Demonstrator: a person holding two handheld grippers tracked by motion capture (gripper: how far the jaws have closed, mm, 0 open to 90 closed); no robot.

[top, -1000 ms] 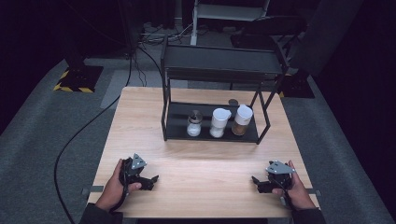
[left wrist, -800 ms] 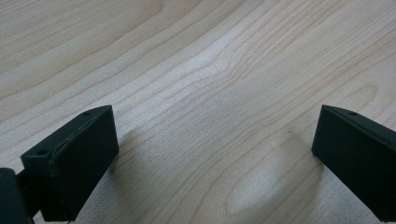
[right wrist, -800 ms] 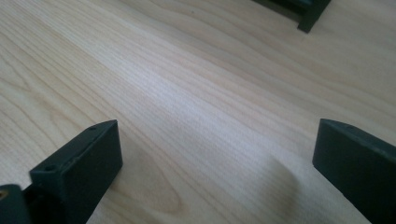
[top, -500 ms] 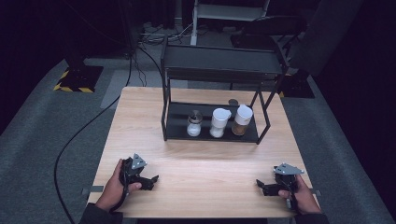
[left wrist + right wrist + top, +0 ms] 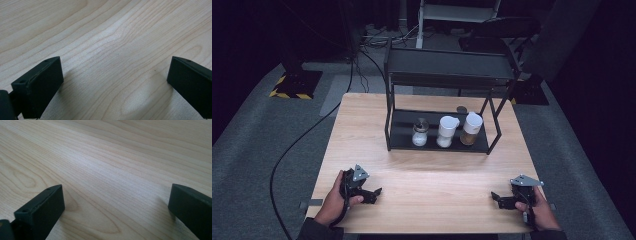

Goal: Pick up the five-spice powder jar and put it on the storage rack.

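both the left gripper (image 5: 371, 194) and right gripper (image 5: 501, 200) rest jaws apart and empty on the table (image 5: 432, 195), well short of the rack (image 5: 439, 142) holding three jars (image 5: 445, 132); reaching beneath its top shelf risks toppling them.

Grippers: two, the left gripper (image 5: 374, 192) at seven o'clock and the right gripper (image 5: 498, 199) at five o'clock on the table.
Hands: two, a left hand (image 5: 333, 200) and a right hand (image 5: 541, 210), one to each gripper.
Jars: three, in a row on the rack's lower shelf toward twelve o'clock: a glass jar (image 5: 419, 132), a white-lidded jar (image 5: 446, 131), a brown-filled jar (image 5: 471, 128).
Small round objects: one, possibly a lid (image 5: 461, 109), behind the jars; too small to tell.
Racks: one black rack (image 5: 447, 67).
Tables: one wooden table (image 5: 432, 175).
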